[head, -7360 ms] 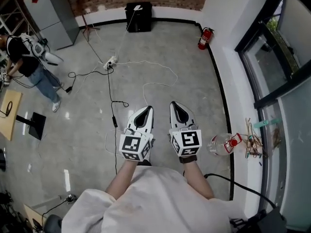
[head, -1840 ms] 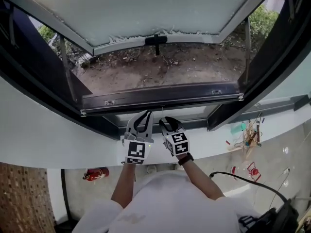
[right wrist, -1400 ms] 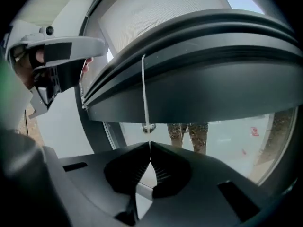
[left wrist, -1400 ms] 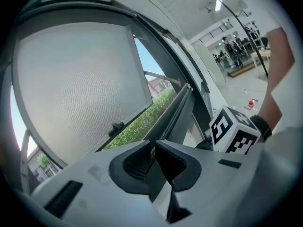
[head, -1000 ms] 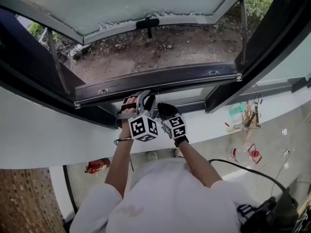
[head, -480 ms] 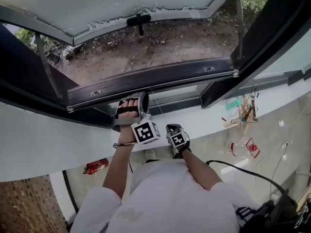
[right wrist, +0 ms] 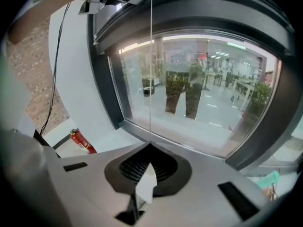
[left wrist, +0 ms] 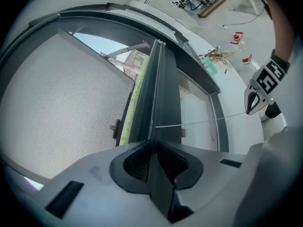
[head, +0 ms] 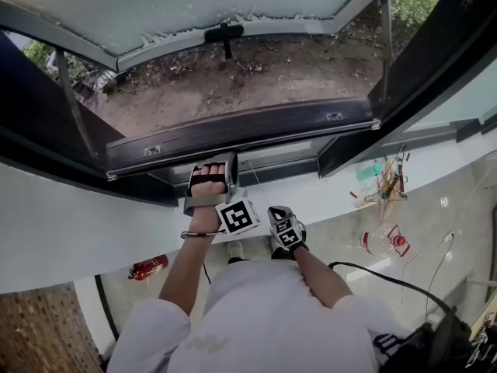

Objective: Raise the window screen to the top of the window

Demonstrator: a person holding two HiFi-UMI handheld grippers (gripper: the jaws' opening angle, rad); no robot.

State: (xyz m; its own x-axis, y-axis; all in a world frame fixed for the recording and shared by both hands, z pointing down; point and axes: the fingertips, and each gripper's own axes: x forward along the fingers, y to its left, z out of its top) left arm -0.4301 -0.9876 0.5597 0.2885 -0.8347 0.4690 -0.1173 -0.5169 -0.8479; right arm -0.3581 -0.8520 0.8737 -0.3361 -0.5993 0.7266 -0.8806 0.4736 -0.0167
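At the open window (head: 423,57), our left hand-held gripper (left wrist: 154,144) is up close to the long dark bar of the window screen (head: 248,129), which lies low across the opening. Its jaws are together, with nothing in them that we can see. Our right hand-held gripper (right wrist: 150,144) is lower and pinches the thin white cord (right wrist: 151,70) that runs up toward the frame. We think the screen is light and floppy, so we should hold the stiff bar or the cord. The thin cord may slip.
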